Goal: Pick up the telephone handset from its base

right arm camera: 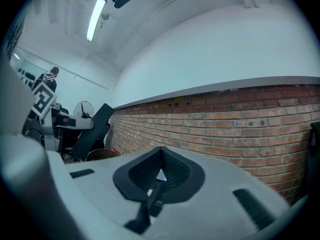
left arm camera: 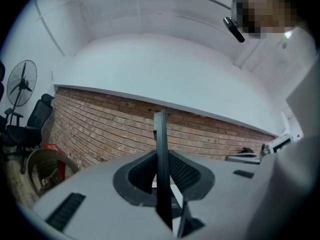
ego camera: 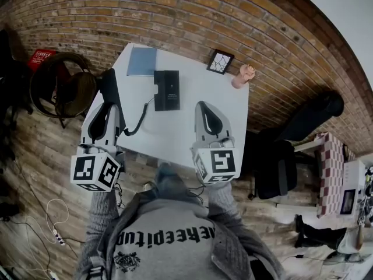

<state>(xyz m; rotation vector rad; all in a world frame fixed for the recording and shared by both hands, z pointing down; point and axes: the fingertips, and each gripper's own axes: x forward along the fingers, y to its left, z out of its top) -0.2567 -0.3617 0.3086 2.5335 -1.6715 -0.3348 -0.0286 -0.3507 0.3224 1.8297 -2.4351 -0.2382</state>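
White tabletop fills the middle of the head view, set against a brick wall. On it lie a black telephone base, a blue notebook, a small framed picture and a pink object that I cannot identify. The black handset is off the base and well to its left, over the table's left edge. It is clamped in the left gripper, and its cord curves from it back to the base. The right gripper hangs over the table just right of the base, touching nothing.

In the left gripper view, the handset stands edge-on as a thin dark slab between the jaws. They press on it from both sides at a narrow gap. Beyond it run the brick wall and, far left, a standing fan.

In the right gripper view, the two jaws meet at their tips with nothing between them. At the left edge the handset shows as a tilted black slab in front of the wall.
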